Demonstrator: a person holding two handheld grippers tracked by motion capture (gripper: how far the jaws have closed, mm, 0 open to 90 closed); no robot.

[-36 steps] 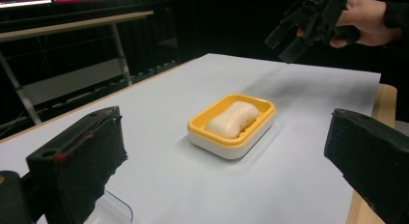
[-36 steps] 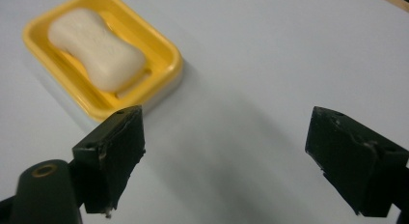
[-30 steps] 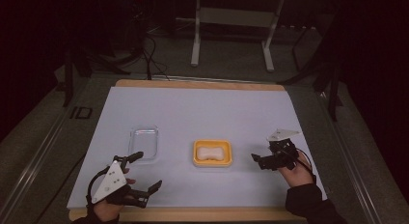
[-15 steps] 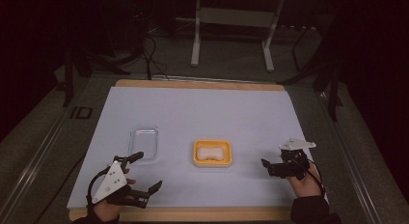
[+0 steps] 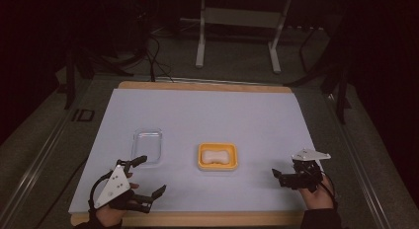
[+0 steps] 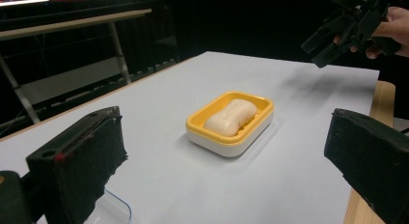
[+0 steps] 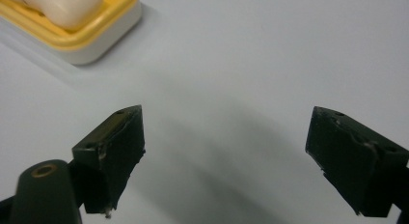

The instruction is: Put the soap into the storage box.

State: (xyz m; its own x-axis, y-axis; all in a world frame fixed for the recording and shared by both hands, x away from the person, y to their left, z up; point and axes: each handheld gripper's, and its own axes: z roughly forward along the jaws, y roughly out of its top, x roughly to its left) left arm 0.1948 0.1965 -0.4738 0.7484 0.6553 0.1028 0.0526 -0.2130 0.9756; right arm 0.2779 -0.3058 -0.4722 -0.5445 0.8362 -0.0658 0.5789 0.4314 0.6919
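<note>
A yellow soap dish [image 5: 217,157] sits near the middle of the white worktop [image 5: 207,110], a little toward the person's edge, and a pale bar of soap [image 5: 217,156] lies inside it, resting flat within the rim. In the left gripper view the dish shows a yellow upper rim over a white base, with the soap filling most of its hollow. To the left of the dish, apart from it, a clear plastic lid [image 5: 147,144] lies flat on the worktop. The left gripper [image 5: 148,177] is held low by the person's left hand [image 5: 111,213], nearer the person than the lid and well to the left of the dish; its fingers [image 6: 79,166] are spread wide with nothing between them, and the dish appears between them farther off in that gripper's own view. One finger hangs just over the near edge of the lid, whose corner shows at the bottom of the left gripper view. The right gripper [image 5: 279,175] is held by the right hand [image 5: 316,192] to the right of the dish and well apart from it, slightly nearer the person. Its fingers [image 7: 113,154] also stand wide apart and empty, over bare worktop, with the corner of the dish and soap in the upper left of the right gripper view.
</note>
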